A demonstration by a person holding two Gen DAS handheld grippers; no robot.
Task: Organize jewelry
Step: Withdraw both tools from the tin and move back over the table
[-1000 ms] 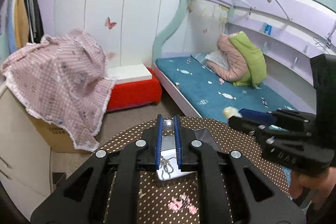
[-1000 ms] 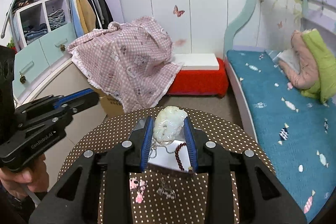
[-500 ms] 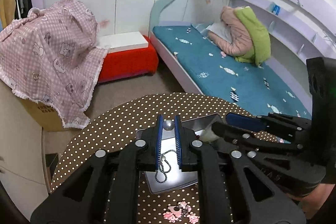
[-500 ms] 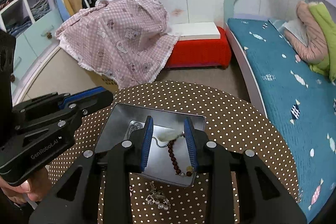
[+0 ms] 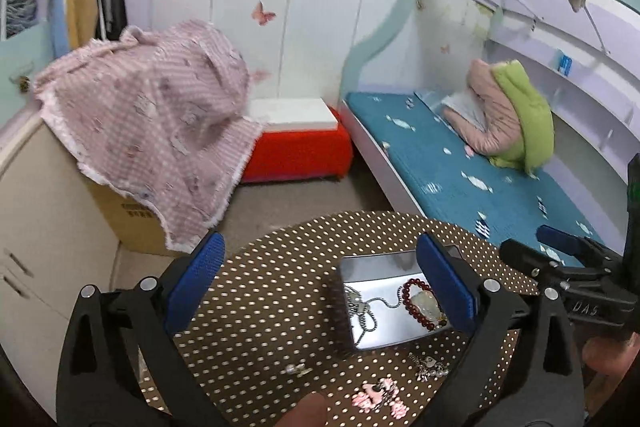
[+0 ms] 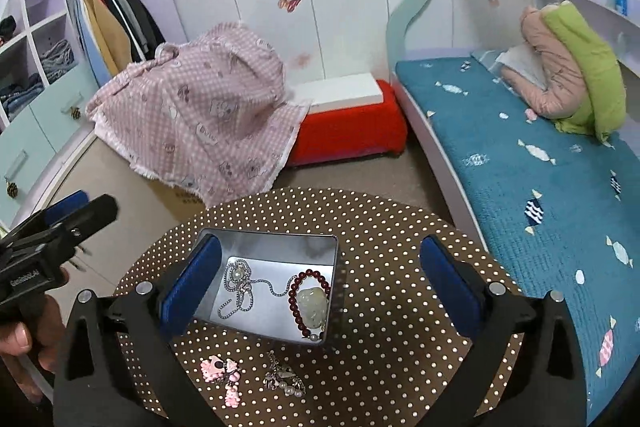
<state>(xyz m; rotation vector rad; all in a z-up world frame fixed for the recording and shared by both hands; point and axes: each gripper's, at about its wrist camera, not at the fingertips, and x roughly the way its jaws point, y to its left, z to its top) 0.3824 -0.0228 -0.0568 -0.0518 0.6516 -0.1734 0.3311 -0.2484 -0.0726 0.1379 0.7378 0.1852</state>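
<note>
Two grippers, both spread wide and holding nothing: your left gripper (image 5: 322,287) hangs over the table (image 6: 384,227) with the tin (image 6: 276,247) just inside its right finger, and your right gripper (image 6: 324,283) straddles the tin from above. Inside the tin lie the silver chain (image 6: 238,287) toward its left wall and the red bead bracelet (image 6: 308,297) with the pale jade pendant (image 6: 314,303) toward its right wall, so those pieces look sorted. Three pieces are not yet in: the pink clips (image 6: 222,375) and the pearl brooch (image 6: 282,379) sit on the table just in front of the tin's near edge, and a small pearl earring (image 5: 298,369) lies further toward the table's left side, seen only from your left wrist. Watch your left gripper's right finger, which is close to the tin's rim; a sideways sweep could shove the tin toward the table's far edge or tip the beads out. The brooch is small and knobbly, so a shallow pinch may flick it off the table. The clips lie bunched together, and you could lift one and drag the others along.
</note>
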